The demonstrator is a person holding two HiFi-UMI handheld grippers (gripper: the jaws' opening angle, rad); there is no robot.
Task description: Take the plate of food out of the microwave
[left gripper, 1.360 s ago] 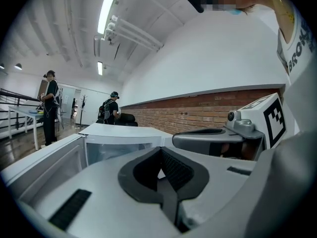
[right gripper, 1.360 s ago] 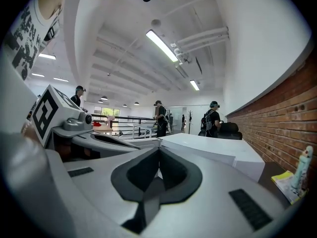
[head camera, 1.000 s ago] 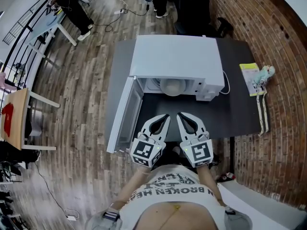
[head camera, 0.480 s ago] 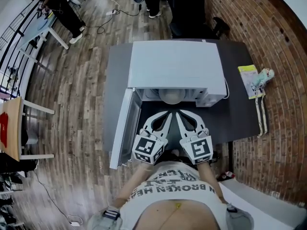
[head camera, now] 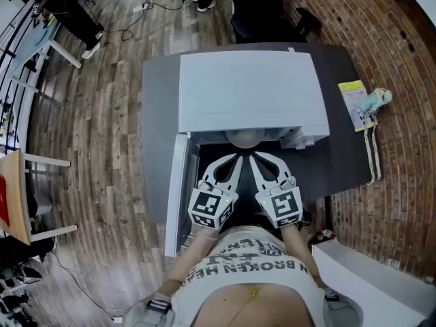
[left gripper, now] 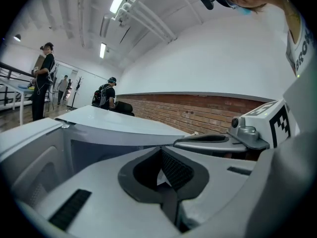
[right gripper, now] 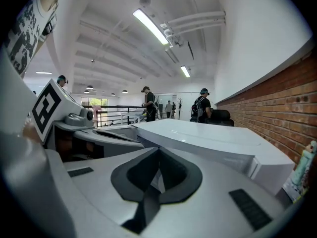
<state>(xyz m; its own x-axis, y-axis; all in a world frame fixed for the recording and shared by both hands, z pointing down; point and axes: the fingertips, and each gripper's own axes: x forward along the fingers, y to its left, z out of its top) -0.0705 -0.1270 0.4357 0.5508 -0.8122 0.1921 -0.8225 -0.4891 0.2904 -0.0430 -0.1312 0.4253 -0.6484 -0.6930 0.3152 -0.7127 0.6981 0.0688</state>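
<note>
Two edges bound my way in: the microwave (head camera: pixel 248 90) door (head camera: pixel 178 189), swung open on the left, and the table (head camera: pixel 344 148) front by my wrists. My left hand-held gripper (head camera: pixel 235 157) and right hand-held gripper (head camera: pixel 253 157) are clenched and empty, side by side before the opening. The plate (head camera: pixel 245 139) sits just inside, its food hard to make out.

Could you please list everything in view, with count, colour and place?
microwave: one, white, on the table, door open to the left
plate: one, white, inside the microwave, mostly hidden
table: one, dark grey, under the microwave
booklet: one, yellow-green, near the table's right edge
bystanders: at least three, dark clothes, far across the room
left gripper: one, white, shut and empty, before the microwave opening
right gripper: one, white, shut and empty, beside the left gripper
</note>
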